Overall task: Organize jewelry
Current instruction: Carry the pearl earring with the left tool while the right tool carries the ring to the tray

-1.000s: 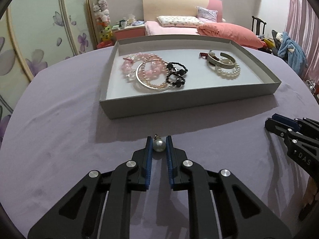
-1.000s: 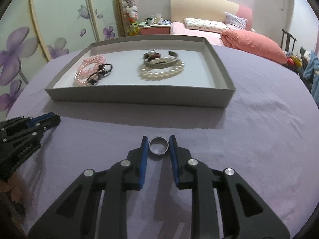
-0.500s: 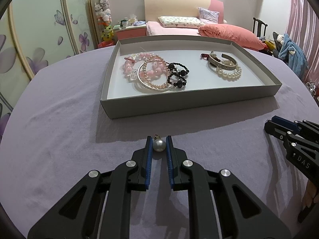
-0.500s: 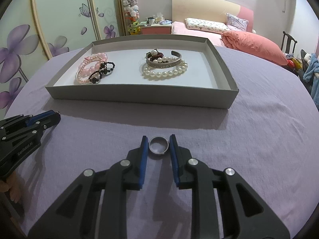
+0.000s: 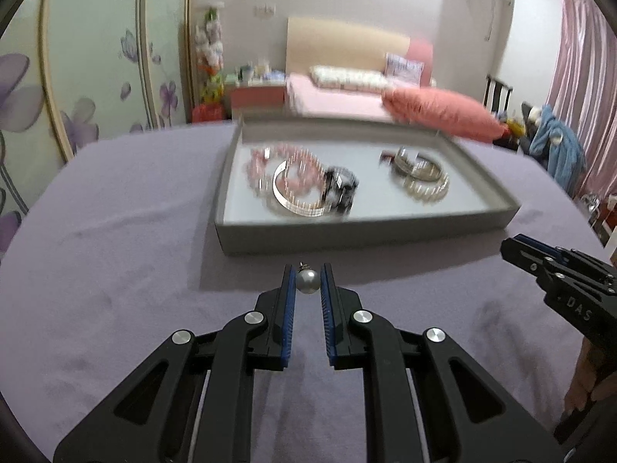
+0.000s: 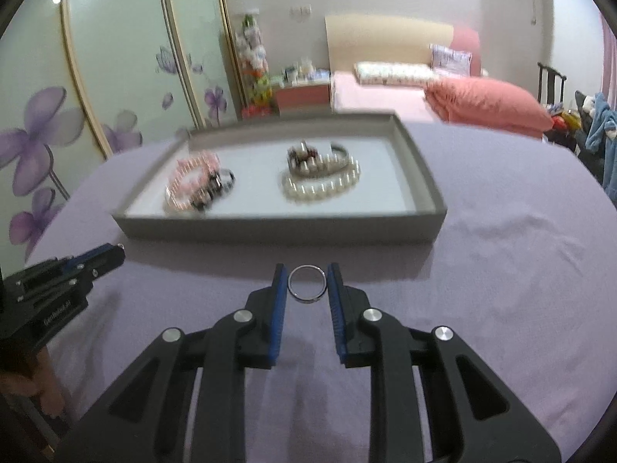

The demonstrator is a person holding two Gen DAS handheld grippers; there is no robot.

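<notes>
Change from half a second ago: both wrist views now sit higher and tilt further up, so the grey tray (image 5: 370,231) lies lower in each frame, more of the room shows above it, and its contents are smeared by motion blur. Each gripper's load is unchanged.

Count, left to right in the left wrist view:
- Grey tray: one, on the purple tablecloth (image 5: 115,231).
- Left cluster in the tray: pink bead bracelets (image 5: 297,162), number not clear through the blur; one silver bangle (image 5: 293,200); one black bead bracelet (image 5: 341,187) touching them.
- Right cluster in the tray: one silver cuff (image 5: 416,162) lying on one white pearl bracelet (image 5: 428,189), with a small dark red piece at its far left end.
- Loose items held outside the tray: one pearl pendant (image 5: 307,281), one silver ring (image 6: 307,284).

Fingers:
- Left gripper (image 5: 307,283): set narrow, blue pads pressed on either side of the pearl pendant, its small metal loop pointing toward the tray. It is above the cloth just short of the tray's near wall.
- Right gripper (image 6: 307,285): a little wider, pads touching both sides of the silver ring, which lies flat between them, near the tray's near wall.
</notes>
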